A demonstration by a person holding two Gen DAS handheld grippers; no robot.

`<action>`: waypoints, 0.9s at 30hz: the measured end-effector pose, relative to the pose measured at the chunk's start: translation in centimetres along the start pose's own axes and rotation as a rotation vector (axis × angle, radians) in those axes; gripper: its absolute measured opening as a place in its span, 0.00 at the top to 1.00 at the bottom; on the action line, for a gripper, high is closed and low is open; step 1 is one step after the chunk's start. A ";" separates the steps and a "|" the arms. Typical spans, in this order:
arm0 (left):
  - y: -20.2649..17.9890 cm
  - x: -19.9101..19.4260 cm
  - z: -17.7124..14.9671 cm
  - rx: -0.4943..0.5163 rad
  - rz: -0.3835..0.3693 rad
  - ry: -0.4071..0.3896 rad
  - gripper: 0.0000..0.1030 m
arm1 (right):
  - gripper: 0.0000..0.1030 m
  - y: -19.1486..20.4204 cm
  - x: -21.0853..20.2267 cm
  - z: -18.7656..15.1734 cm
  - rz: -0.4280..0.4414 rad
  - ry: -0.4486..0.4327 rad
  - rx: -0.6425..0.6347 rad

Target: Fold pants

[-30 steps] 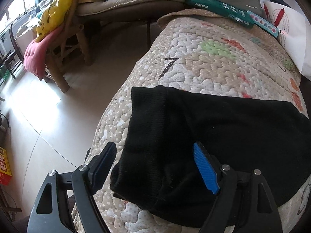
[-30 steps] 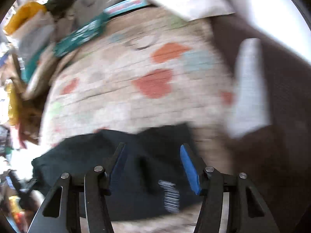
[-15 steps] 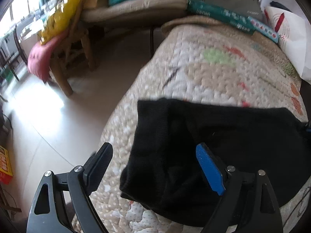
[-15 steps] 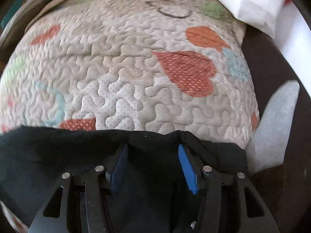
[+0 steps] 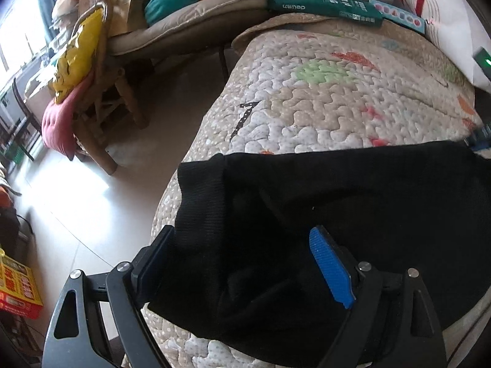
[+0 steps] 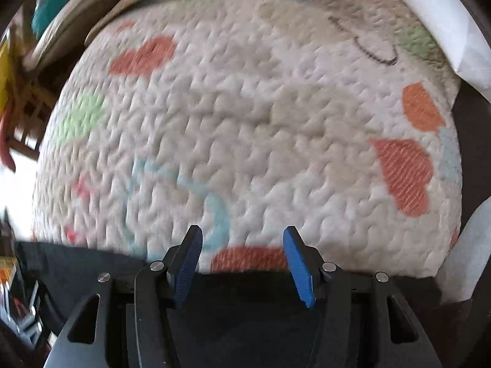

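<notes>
Quilted bed cover (image 5: 322,104) bears black pants (image 5: 353,202); both hand-held grippers, left (image 5: 242,263) and right (image 6: 242,260), gape unclenched

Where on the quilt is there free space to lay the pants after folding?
The quilt is bare between the black pants at the near edge and the green package at the far end. The far end is crowded: the package, a blue box and a white bag. Both grippers, left and right, are open.
</notes>
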State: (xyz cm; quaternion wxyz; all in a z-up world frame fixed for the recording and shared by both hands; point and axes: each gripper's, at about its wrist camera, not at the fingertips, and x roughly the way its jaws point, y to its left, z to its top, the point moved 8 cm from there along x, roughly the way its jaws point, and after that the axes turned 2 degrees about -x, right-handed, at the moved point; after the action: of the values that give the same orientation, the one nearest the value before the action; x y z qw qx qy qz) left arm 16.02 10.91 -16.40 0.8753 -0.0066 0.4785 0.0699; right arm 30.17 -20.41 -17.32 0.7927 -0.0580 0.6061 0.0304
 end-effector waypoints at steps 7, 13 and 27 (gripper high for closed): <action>-0.7 -0.2 0.1 0.026 0.014 -0.011 0.15 | 0.44 -1.0 -0.7 -7.4 -0.119 -0.057 -0.095; -0.6 -0.1 0.1 0.023 0.013 -0.009 0.15 | 0.43 -1.6 -1.1 -9.2 -0.102 -0.145 -0.086; -0.7 0.1 0.1 0.031 0.020 -0.012 0.15 | 0.42 2.7 -1.7 -1.0 -0.028 -0.150 -0.096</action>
State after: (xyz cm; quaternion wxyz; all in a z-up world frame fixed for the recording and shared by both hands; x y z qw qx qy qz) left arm 16.24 10.20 -16.46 0.8772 0.0122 0.4745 0.0714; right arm 28.43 -17.80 -16.08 0.8325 -0.1019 0.5421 0.0524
